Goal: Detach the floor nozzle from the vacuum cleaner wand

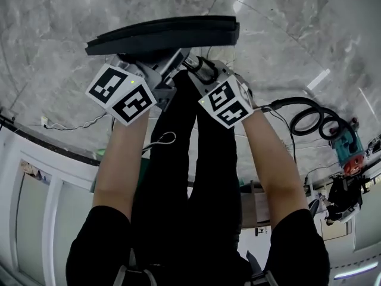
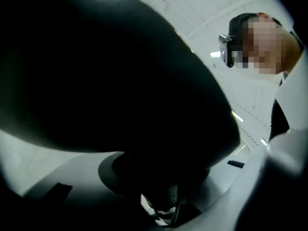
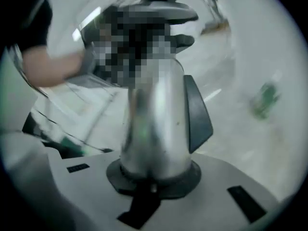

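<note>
Gripping either side of the joint, the two tools look set for the separating pull itself, which I judge to be the step in hand. The floor nozzle (image 1: 164, 33) lies crosswise in front of the person's legs, with the marble floor (image 1: 286, 28) behind it. Just below its middle, at the neck, the left gripper (image 1: 156, 71) seems to have its jaws drawn in on the nozzle's dark body, which fills the left gripper view down to the jaw roots; shadow hides the exact contact. Just right of the nozzle's neck, the right gripper (image 1: 205, 75) is clamped round the silver wand (image 3: 153, 119), the tube filling the gap between its jaws. Nozzle and wand appear not yet parted. The next move likely calls for a straight pull along the wand's axis, perhaps with a release catch pressed first, while the nozzle is held steady.
</note>
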Demonstrator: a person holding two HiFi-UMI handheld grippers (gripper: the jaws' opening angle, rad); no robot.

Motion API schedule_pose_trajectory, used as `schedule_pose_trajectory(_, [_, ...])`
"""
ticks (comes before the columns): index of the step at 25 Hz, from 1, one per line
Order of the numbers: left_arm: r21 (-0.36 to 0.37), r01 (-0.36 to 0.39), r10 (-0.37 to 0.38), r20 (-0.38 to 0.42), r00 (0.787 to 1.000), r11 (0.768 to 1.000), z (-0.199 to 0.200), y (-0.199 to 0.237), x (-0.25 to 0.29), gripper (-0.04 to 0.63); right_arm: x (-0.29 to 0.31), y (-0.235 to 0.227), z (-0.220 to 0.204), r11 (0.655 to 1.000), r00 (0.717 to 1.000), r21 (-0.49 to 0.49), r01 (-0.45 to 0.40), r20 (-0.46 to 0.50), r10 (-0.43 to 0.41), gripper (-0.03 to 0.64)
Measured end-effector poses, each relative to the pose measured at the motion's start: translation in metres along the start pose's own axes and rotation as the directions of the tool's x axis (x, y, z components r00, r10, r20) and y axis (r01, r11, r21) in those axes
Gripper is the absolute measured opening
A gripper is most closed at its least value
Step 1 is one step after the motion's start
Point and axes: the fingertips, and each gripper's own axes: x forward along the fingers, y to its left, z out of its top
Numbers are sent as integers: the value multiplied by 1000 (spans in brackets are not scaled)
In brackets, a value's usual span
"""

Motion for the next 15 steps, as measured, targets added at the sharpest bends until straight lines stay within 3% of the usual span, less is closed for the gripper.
schedule_pose_trajectory(1, [-17,0,1,31,1000,1000,1,1,-1,164,-1,-19,-1,984,985,-57,171,-7,-172,61])
schedule_pose_trajectory(2, [-48,-20,22,42,999,999,-1,4,-5,164,-1,-18,-6,983,985,-77,170,-28,-172,60])
schedule_pose_trajectory(3, [-79,-46,49,36,998,996,-4,9,-8,164,1,-2,-11,999,998,-48,23,-64,-27,60])
schedule_pose_trajectory(4, [-91,-60,62,21,998,994,-7,15,-9,166,3,14,-13,992,989,2,-122,-85,122,60])
schedule_pose_trajectory(5, [-78,-55,56,9,998,995,-8,18,-8,166,7,18,-12,988,984,25,-153,-86,154,60])
schedule_pose_trajectory(7, [-57,-48,48,3,999,997,-8,20,-13,166,15,5,-8,999,997,-23,27,-70,-28,57])
schedule_pose_trajectory(9, [-106,-79,82,25,996,991,-9,28,-22,166,19,-12,-6,968,970,-92,232,-56,-238,57])
schedule_pose_trajectory(10, [-121,-94,99,39,994,988,-6,31,-25,166,20,-16,-4,952,955,-110,286,-50,-293,57])
schedule_pose_trajectory(11, [-118,-112,118,42,992,987,-4,34,-28,166,21,-12,-3,962,965,-103,251,-55,-258,57])
schedule_pose_trajectory(12, [-87,-133,137,31,990,987,-2,35,-29,166,22,6,-4,993,993,-64,94,-69,-99,57])
schedule_pose_trajectory(13, [-20,-139,140,12,990,990,-1,33,-29,169,18,32,-7,988,986,2,-153,-74,153,57])
schedule_pose_trajectory(14, [66,-118,119,-11,993,991,-1,26,-25,172,11,56,-8,923,922,71,-379,-54,383,57])
schedule_pose_trajectory(15, [137,-80,85,-30,996,987,-2,19,-20,171,4,68,-9,867,871,114,-484,-25,490,57])
